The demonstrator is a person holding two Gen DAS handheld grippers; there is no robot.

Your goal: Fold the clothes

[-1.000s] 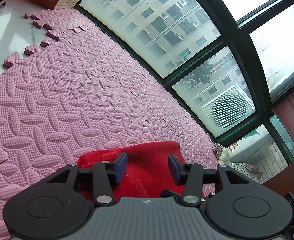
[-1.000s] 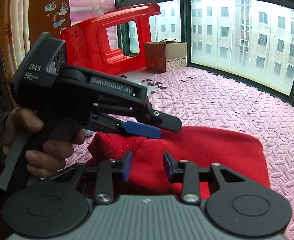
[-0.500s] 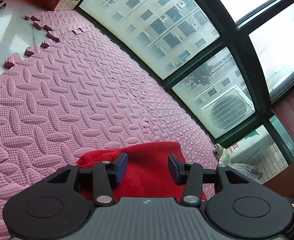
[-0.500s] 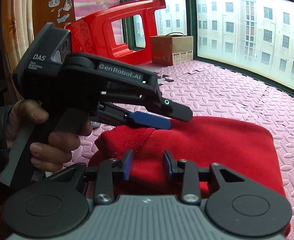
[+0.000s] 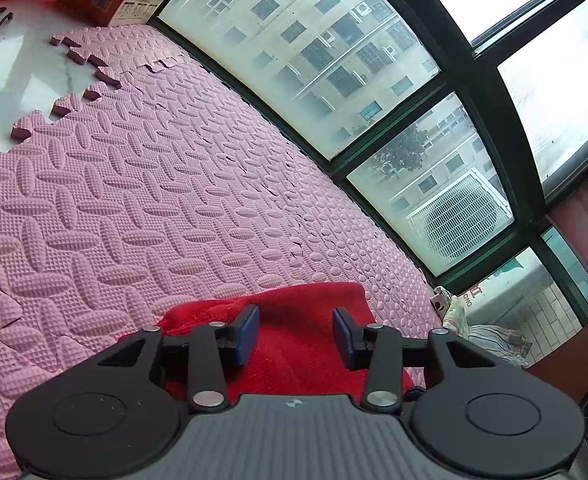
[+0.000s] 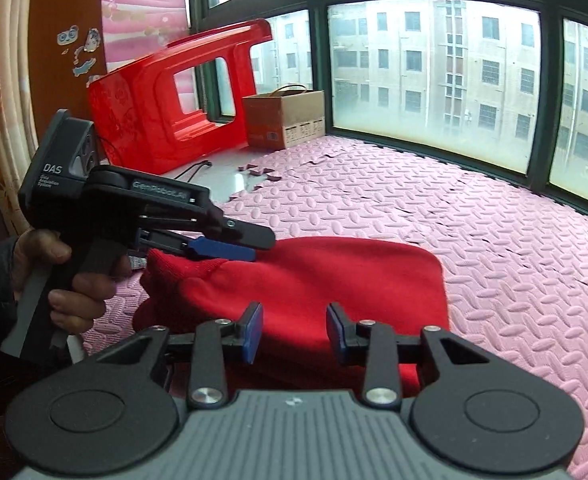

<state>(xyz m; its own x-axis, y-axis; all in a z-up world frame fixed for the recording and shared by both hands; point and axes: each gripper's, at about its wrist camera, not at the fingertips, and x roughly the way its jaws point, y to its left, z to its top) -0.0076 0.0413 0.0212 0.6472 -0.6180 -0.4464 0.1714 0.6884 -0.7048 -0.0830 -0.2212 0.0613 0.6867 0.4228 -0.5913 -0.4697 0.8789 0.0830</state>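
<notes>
One folded red knit garment (image 6: 325, 280) lies on the pink interlocking foam floor mat (image 6: 493, 240), near the mat's left end; the same garment shows in the left wrist view (image 5: 297, 340) just ahead of the fingers. Two handheld grippers are in use. One red plastic stool (image 6: 166, 108) lies tipped on its side on the white sill by the window, and one brown cardboard box (image 6: 284, 118) with a handle stands just beside it. Four or so loose pink mat scraps (image 6: 260, 170) sit on the bare white surface near the mat edge.

Writing: the left gripper (image 6: 230, 245) body reads "DAS", with small print beneath it too fine to make out, and "GenRobot.AI" along its side. Box label print is too small to read.

Left gripper, seen from the right wrist view, is held in the person's left hand (image 6: 74, 276); its blue-padded fingers (image 6: 222, 248) sit at the garment's upper left edge, apparently touching the cloth. In its own view (image 5: 295, 338) the jaws stand moderately apart, nothing clamped between them.

Right gripper (image 6: 294, 334): jaws moderately apart over the garment's near edge, gripping nothing; whether they touch the cloth I cannot tell.
</notes>
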